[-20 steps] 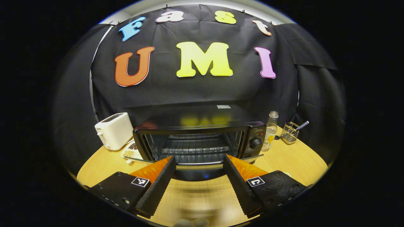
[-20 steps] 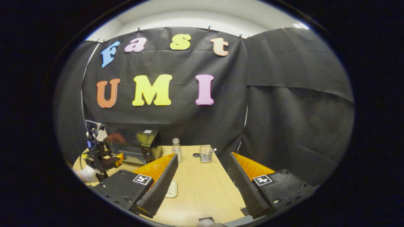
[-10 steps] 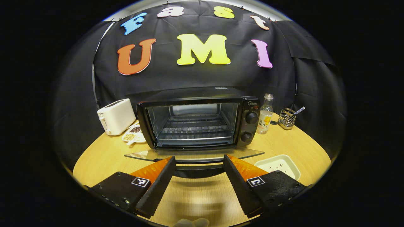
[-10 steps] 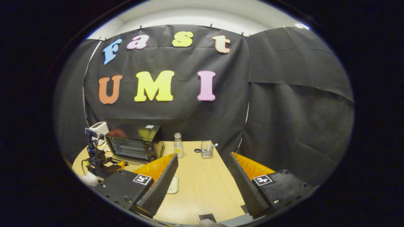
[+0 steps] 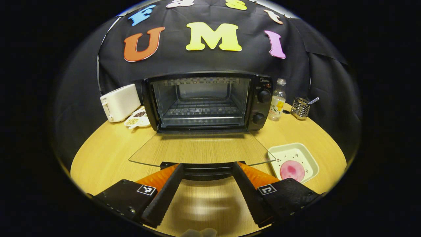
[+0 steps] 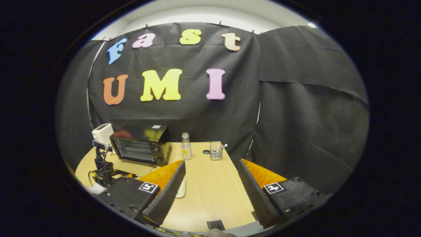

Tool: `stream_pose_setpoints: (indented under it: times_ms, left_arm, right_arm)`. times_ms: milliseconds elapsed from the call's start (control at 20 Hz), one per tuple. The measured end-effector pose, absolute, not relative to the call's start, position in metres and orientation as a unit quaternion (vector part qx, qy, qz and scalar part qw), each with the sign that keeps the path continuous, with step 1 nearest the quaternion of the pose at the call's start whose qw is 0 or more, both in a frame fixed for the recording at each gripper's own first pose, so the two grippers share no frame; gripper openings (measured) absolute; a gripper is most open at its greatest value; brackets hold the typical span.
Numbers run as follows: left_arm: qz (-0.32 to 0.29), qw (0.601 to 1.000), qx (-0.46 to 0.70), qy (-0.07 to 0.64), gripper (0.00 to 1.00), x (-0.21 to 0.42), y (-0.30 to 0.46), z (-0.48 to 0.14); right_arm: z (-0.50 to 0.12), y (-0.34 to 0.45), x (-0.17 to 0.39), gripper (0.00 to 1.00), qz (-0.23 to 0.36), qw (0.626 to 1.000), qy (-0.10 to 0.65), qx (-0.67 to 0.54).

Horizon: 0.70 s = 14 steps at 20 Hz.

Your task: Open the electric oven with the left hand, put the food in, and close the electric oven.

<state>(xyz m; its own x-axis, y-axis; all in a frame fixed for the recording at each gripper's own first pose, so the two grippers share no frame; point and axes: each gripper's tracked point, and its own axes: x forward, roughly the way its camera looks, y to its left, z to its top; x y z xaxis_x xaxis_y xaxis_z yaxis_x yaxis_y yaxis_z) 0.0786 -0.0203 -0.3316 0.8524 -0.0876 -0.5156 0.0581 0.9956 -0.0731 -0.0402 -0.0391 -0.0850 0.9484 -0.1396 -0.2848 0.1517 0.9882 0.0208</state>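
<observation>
On the counter (image 5: 108, 148), the electric oven (image 5: 207, 100) now has its glass door (image 5: 200, 149) swung fully down, where a second ago it was half lowered. The left claw (image 5: 207, 184), spread apart, sits at the door handle; the food (image 5: 291, 170) waits in its tray (image 5: 307, 156) nearby, and the right claw (image 6: 210, 191) is also apart.

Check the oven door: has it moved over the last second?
Yes. The glass oven door has swung down from partly open to flat over the table, judged against the oven body; the left gripper is at its handle.

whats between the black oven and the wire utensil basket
A clear glass bottle with a yellow label stands between the black electric oven and the wire basket, seen in the left gripper view.
</observation>
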Motion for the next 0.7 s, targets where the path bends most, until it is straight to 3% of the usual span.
stream_pose_setpoints:
  times_ms: [350, 700]
  left_arm:
    - [-0.041, 0.949, -0.018, 0.311, 0.97, 0.075, -0.020, -0.356]
    - [-0.035, 0.956, -0.029, 0.289, 0.97, 0.072, -0.013, -0.341]
  right_arm:
    - [-0.096, -0.037, -0.032, 1.00, -0.074, 0.985, 0.154, 0.022]
    - [-0.120, -0.027, -0.019, 1.00, -0.049, 0.983, 0.176, 0.032]
